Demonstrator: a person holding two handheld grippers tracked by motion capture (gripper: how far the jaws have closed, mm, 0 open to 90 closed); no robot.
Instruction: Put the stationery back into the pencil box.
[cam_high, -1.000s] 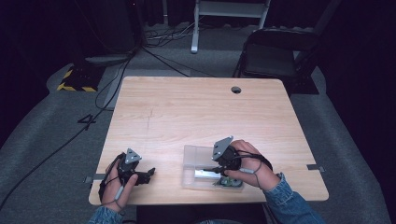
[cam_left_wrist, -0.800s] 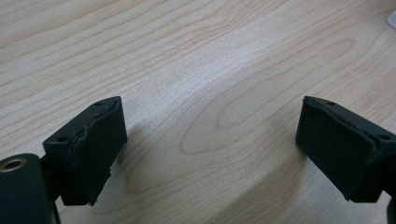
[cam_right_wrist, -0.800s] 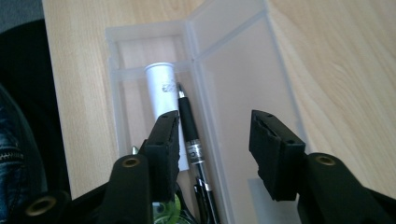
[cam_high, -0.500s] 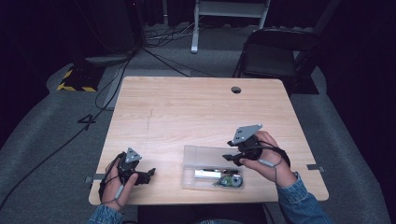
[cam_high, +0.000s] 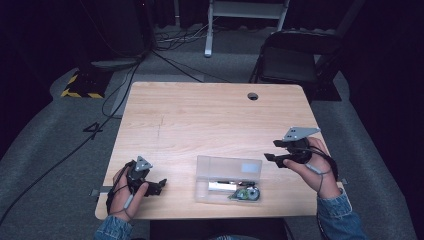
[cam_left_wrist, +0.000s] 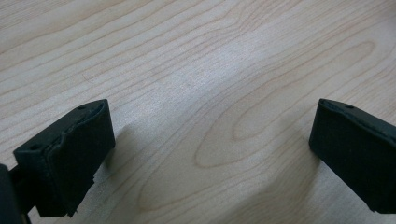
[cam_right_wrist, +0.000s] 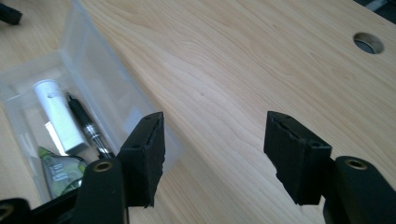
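A clear plastic box (cam_high: 229, 178) lies open near the table's front edge, holding a white tube (cam_high: 222, 186) and a small green item (cam_high: 246, 194). In the right gripper view the box (cam_right_wrist: 93, 84) is at the left with the white tube (cam_right_wrist: 58, 116), a black pen (cam_right_wrist: 86, 126) and a green packet (cam_right_wrist: 60, 170) inside. My right gripper (cam_high: 272, 151) hovers to the right of the box, apart from it. Its jaws (cam_right_wrist: 219, 149) have just been opening with nothing between them. My left gripper (cam_high: 159, 186) rests at the front left. Its jaws (cam_left_wrist: 215, 135) have also just been opening, and stand wide over bare wood.
The wooden table (cam_high: 210, 120) has a round cable hole (cam_high: 253, 96) at the back right, also seen in the right gripper view (cam_right_wrist: 369, 43). A black folding chair (cam_high: 292, 55) stands behind the table. Cables run over the grey floor at the left.
My right gripper has left the box, moved to the right and risen a little, and its jaws stand wider. The left hand has stayed in place.
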